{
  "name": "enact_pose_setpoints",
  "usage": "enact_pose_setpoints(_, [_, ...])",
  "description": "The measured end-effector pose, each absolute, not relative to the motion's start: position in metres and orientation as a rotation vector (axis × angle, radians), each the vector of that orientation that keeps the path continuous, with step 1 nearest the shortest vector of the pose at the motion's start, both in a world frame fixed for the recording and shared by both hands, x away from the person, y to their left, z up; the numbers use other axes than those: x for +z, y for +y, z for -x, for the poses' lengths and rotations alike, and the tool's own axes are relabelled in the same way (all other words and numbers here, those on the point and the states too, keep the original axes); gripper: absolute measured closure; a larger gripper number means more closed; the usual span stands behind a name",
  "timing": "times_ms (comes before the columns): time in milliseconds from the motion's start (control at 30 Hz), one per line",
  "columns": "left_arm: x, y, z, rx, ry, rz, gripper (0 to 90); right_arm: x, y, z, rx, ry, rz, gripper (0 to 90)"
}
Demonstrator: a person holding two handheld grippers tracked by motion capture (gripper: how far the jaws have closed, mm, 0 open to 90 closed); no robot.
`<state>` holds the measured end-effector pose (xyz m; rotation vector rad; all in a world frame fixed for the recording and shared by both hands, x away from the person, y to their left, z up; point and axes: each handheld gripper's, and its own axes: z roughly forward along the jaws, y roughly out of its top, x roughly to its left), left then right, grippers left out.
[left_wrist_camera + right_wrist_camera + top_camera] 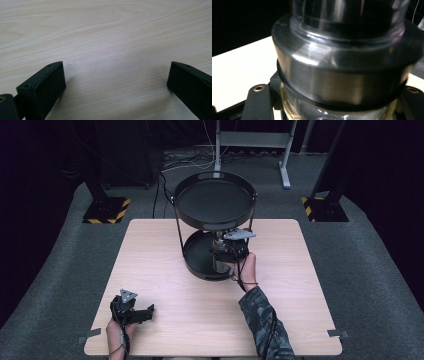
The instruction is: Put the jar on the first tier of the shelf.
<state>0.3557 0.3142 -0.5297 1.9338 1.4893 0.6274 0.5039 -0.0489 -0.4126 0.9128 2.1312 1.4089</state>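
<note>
Steel-collared glass jar [342,72] sits clamped in the right tongs [226,254]; left tongs [134,310] rest released on the table [165,270].

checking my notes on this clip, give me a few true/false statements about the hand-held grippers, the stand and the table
1. The left hand-held gripper has its jaws spread wide over bare wood. True.
2. The right hand-held gripper rests at the near left corner of the table. False: it is at the lower tray of the two-tier stand, near the table's middle.
3. The upper tray of the stand holds nothing. True.
4. The right gripper view shows a flat cardboard box. False: it shows a round jar with a metal band and clear glass, close between the jaws.
5. The left hand-held gripper is clamped on a cup. False: nothing lies between its jaws.
</note>
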Motion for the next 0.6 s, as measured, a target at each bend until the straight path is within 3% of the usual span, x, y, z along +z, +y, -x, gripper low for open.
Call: enact_pose_setpoints(600, [-0.530,0.314,-0.355,0.627,1.485,-1.936,1.5,-0.434,-0.040,-0.519,1.369,2.119,-0.919,31.0])
